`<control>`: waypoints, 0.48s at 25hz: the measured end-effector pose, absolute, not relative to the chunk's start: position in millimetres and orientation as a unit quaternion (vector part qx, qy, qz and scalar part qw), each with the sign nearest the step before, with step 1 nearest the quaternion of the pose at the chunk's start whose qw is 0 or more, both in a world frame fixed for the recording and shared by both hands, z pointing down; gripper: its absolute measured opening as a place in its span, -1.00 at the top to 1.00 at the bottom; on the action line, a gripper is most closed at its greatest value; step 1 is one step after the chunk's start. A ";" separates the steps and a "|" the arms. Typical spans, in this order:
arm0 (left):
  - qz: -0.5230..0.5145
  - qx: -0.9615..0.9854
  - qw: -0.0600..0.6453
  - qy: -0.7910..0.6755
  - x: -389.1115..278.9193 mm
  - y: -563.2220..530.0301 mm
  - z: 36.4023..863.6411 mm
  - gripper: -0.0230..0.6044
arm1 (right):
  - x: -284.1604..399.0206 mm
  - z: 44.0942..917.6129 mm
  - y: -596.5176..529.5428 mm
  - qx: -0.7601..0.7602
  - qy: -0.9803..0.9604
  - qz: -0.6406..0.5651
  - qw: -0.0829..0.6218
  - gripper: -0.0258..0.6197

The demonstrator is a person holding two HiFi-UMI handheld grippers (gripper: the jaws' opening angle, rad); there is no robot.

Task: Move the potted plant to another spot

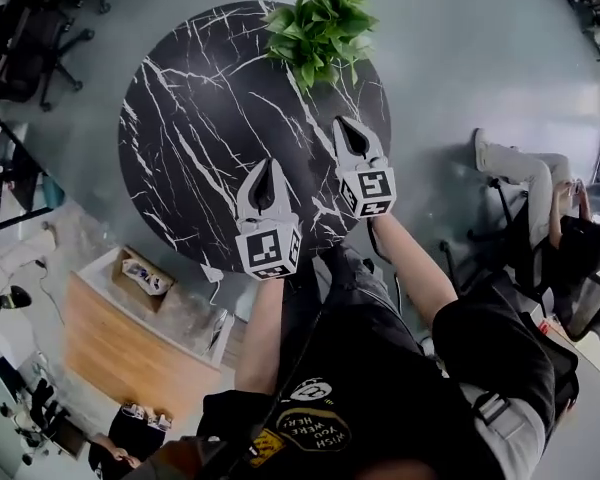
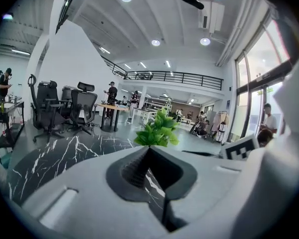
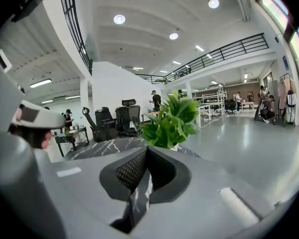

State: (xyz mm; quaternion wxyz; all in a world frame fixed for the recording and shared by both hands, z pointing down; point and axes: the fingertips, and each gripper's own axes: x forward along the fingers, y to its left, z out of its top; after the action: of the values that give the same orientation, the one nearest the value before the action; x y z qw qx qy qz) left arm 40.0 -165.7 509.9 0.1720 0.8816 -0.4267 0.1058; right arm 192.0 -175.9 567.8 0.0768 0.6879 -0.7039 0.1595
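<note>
- Two tongs over the bench (image 1: 190, 148) in the head view, both empty. The potted plant (image 1: 320, 28) stands upright at the bench's far rim, its leaves spilling past the edge.
- Head view, cont.: the left tongs (image 1: 268, 166) hang over the middle of the bench and the right tongs (image 1: 346, 128) over its right half, closer to the far rim. Neither touches the plant.
- Left gripper view: the left tongs (image 2: 148, 147) are pressed together tip to tip with nothing between them. The potted plant (image 2: 157, 131) sits straight ahead, further across the bench (image 2: 55, 158) and well apart from the tips.
- Right gripper view: the right tongs (image 3: 146, 149) are also pressed together on nothing. The potted plant (image 3: 172, 121) is dead ahead at the far side of the bench (image 3: 104, 147), nearer than in the left gripper view but not in contact.
- Progress, as a judgement: no grip exists now, so the plant is not being carried. The frames do not show whether it has already been set at a new spot or is yet to be lifted. If it is yet to be moved, the whole job remains: spread the tongs, close in, grasp the pot, carry it and set it down.
</note>
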 end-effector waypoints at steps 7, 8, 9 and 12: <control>0.096 0.899 0.131 -0.406 45.4 -130.2 421.3 0.91 | 152.9 436.8 -113.6 0.685 -0.709 0.156 0.057 0.92; 0.092 0.901 0.133 -0.404 47.0 -125.9 410.8 0.92 | 154.0 423.8 -108.2 0.686 -0.708 0.158 0.053 0.92; 0.089 0.903 0.133 -0.399 48.5 -121.5 401.6 0.91 | 154.7 412.9 -103.4 0.688 -0.707 0.158 0.049 0.92; 0.081 0.912 0.109 -0.387 52.4 -113.2 376.1 0.92 | 151.8 385.8 -97.0 0.686 -0.712 0.141 0.044 0.92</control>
State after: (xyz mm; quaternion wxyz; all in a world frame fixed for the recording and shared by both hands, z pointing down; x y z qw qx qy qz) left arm 52.4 -113.2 376.1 0.1088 0.9122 -0.3866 0.0807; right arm 151.8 -97.0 385.8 0.0441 0.6861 -0.7124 0.1410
